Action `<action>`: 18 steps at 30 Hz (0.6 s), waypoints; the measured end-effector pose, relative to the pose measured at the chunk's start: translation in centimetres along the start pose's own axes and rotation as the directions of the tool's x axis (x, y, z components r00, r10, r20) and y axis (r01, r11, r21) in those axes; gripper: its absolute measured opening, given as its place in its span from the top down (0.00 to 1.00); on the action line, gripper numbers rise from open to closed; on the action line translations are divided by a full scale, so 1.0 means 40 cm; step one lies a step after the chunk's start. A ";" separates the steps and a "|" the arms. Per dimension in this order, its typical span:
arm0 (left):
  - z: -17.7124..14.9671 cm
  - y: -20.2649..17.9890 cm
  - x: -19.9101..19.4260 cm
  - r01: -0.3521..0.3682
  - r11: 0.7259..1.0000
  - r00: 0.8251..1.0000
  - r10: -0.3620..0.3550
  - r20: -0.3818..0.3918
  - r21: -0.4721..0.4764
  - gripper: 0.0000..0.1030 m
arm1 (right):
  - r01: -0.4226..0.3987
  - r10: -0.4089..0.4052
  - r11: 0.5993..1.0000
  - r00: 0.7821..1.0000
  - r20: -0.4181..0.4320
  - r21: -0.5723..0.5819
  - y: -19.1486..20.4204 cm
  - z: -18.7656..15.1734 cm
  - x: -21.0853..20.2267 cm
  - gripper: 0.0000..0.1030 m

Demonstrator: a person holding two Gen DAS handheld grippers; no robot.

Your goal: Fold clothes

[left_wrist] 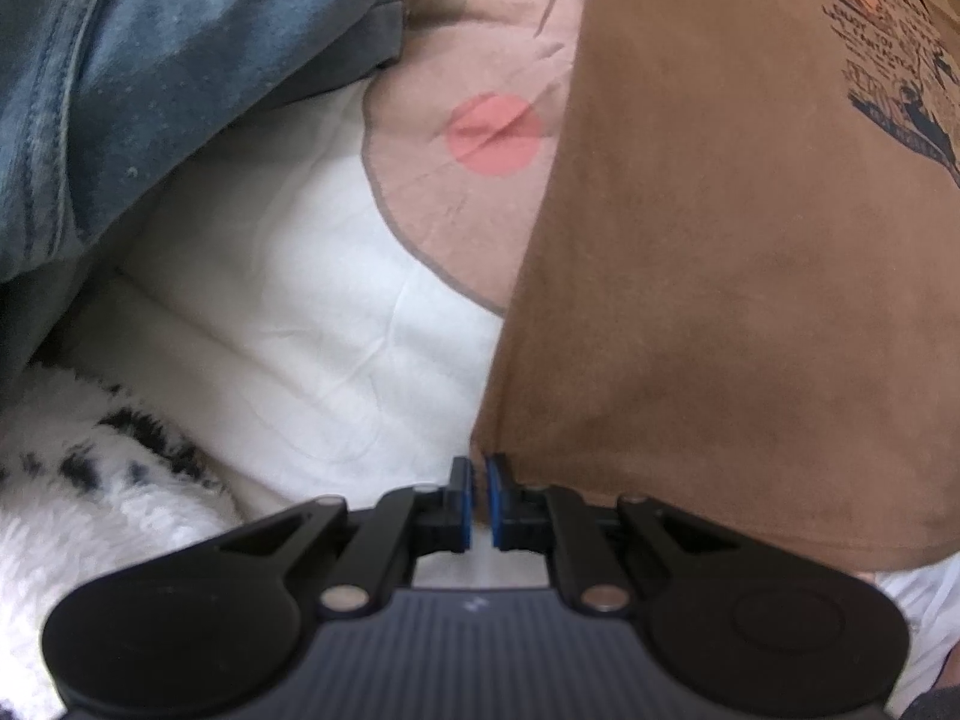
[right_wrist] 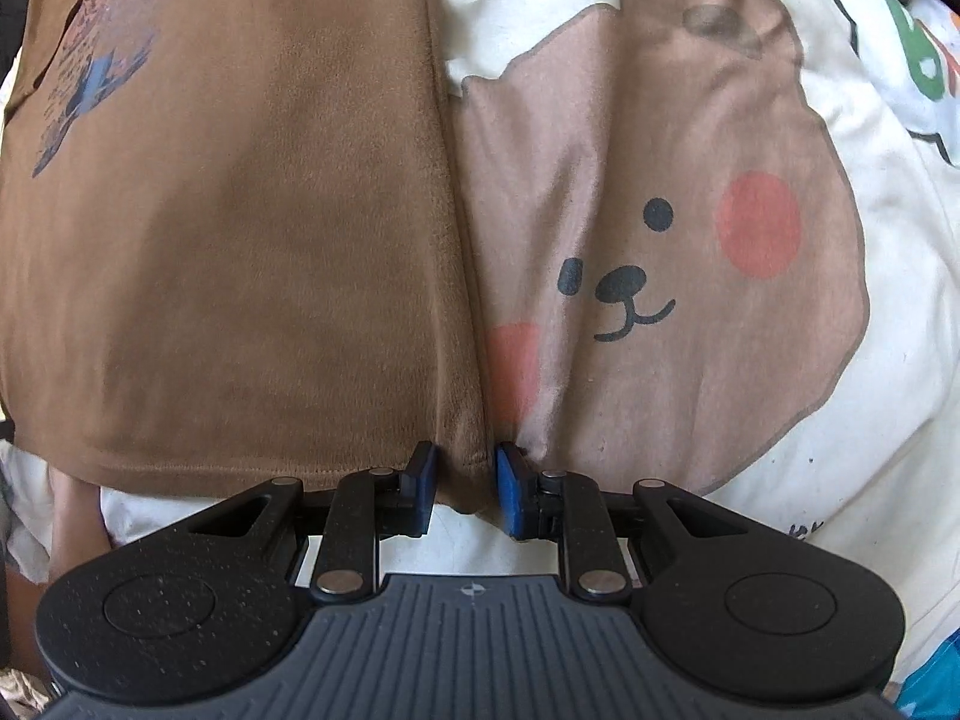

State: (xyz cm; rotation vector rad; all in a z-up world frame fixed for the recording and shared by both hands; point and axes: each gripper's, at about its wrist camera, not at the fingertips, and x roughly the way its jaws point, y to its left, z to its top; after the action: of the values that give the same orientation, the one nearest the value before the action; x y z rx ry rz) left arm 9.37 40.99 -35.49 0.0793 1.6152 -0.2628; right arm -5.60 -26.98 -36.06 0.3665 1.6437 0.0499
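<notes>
Pinching brown shirt (left_wrist: pixel 720 300) hem corners: left gripper (left_wrist: pixel 478 501) clenched, right gripper (right_wrist: pixel 465 489) grasping fold.

Soft, even daylight in both views, no hard shadows. White bedding (left_wrist: pixel 288 300) near blown out, slight glare. Strong fisheye bending at edges, dark vignette in corners. Mild blur throughout, worst on print of brown shirt (left_wrist: pixel 720 276), text unreadable. Dim under denim (left_wrist: pixel 150 78), possibly just shadow.

Brown printed shirt (right_wrist: pixel 240 252) flat on bedding (right_wrist: pixel 900 420)
</notes>
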 end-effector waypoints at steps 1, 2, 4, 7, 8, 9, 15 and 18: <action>-0.002 0.009 0.001 0.005 1.000 1.000 -0.005 0.001 -0.002 0.94 | -0.004 0.004 1.000 1.000 0.006 0.016 -0.003 0.001 -0.003 0.74; -0.004 0.018 0.000 0.010 1.000 1.000 -0.010 0.000 -0.006 0.94 | -0.005 0.005 1.000 1.000 0.011 0.030 -0.004 0.002 -0.005 0.74; -0.003 0.022 -0.003 0.014 1.000 1.000 -0.015 -0.011 -0.007 0.94 | 0.002 -0.003 0.998 1.000 0.017 0.062 -0.003 0.005 -0.011 0.87; 0.006 0.011 -0.016 0.017 1.000 0.999 -0.017 -0.039 0.004 0.95 | -0.010 0.012 0.994 1.000 -0.018 0.105 0.007 0.015 -0.023 0.95; 0.012 0.000 -0.023 0.013 1.000 0.999 -0.012 -0.041 0.017 0.95 | -0.010 0.013 0.996 1.000 -0.026 0.092 0.015 0.019 -0.032 0.95; 0.015 -0.004 -0.031 0.013 1.000 0.999 -0.012 -0.042 0.021 0.95 | -0.004 0.006 0.996 1.000 -0.024 0.090 0.019 0.021 -0.046 0.95; 0.032 -0.029 -0.097 0.035 0.999 0.999 -0.034 -0.036 0.022 0.96 | -0.004 0.002 0.995 1.000 0.013 0.103 0.026 0.039 -0.161 0.95; 0.040 -0.034 -0.139 0.051 0.999 0.998 -0.050 -0.022 0.015 0.96 | -0.002 -0.004 0.994 0.999 0.054 0.112 0.036 0.057 -0.232 0.95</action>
State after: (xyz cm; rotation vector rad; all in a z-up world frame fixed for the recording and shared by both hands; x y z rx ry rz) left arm 11.00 39.94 -29.86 0.0532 1.6385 -0.3141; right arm -2.53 -28.50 -27.05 0.4491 1.5968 -0.0533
